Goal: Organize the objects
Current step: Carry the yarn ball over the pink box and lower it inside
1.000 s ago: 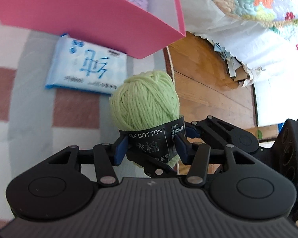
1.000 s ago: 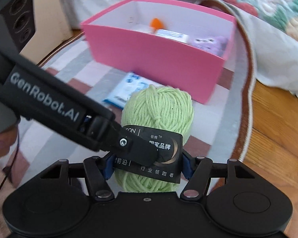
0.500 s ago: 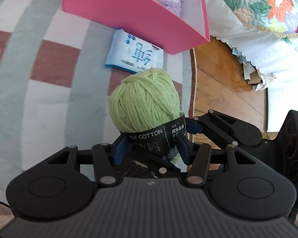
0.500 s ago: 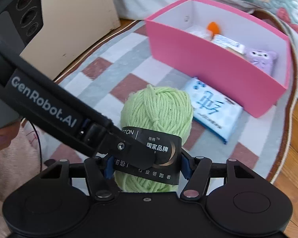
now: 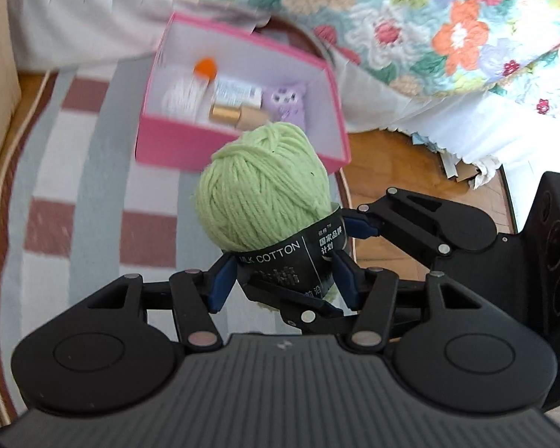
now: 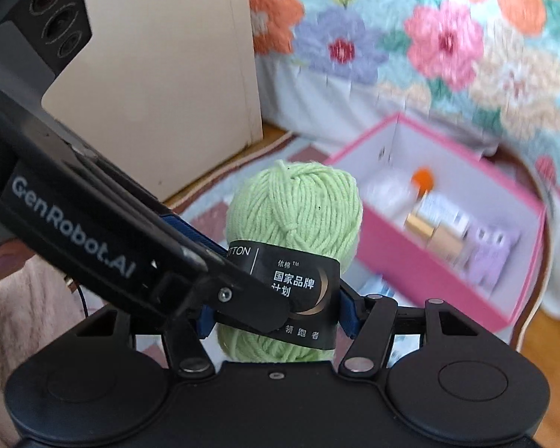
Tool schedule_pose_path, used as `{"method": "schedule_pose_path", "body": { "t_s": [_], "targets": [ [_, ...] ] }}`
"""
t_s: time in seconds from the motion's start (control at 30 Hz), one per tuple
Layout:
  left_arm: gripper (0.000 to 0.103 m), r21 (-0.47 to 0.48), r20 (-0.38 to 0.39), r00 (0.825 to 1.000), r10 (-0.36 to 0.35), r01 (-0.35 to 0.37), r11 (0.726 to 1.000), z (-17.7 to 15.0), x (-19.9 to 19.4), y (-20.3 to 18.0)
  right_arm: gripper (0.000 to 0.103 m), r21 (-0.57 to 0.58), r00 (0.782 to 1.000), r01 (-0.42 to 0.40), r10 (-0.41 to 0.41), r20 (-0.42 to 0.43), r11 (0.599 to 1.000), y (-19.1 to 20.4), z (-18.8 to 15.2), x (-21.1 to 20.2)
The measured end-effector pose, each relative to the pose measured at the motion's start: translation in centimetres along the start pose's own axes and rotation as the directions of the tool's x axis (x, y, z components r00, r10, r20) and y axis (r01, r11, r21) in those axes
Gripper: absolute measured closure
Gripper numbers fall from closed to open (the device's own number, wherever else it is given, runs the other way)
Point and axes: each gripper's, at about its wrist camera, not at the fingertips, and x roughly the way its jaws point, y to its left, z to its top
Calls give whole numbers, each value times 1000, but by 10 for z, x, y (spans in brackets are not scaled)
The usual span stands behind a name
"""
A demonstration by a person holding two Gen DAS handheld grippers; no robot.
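Both grippers — left gripper (image 5: 280, 276), right gripper (image 6: 276, 315) — are pinching the light, squashy yarn ball (image 5: 263, 201) at its stiffer paper band (image 6: 291, 280)

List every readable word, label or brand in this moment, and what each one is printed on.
"MILK COTTON": black band on the green yarn ball, first letter partly hidden.
"国家品牌计划": same band, both views.
"依棉": small, above it.
"领跑者": band's lower edge, right wrist view.
"GenRobot.AI": left gripper body.
White packet in the pink box: too blurred.
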Motion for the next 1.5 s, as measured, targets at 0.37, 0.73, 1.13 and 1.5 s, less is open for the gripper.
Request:
{"method": "schedule_pose_path", "body": {
  "t_s": [0.37,0.73,1.13,1.5],
  "targets": [
    [36,6,56,996,65,-66,998,76,13,7,37,-151,989,47,-24,148,987,-33,57,15],
    [36,-55,18,998,53,-52,997,134,94,33,38,48,987,-6,-2,162,999,-119,67,77],
    [36,-241,-138,986,-95,60,969,150,180,52,38,44,982,-168,172,-84,985,-198,58,116],
    [29,-220,-119,993,-13,-14,975,157,183,71,38,227,953,-241,274,-126,943,-218,33,154]
  ]
}}
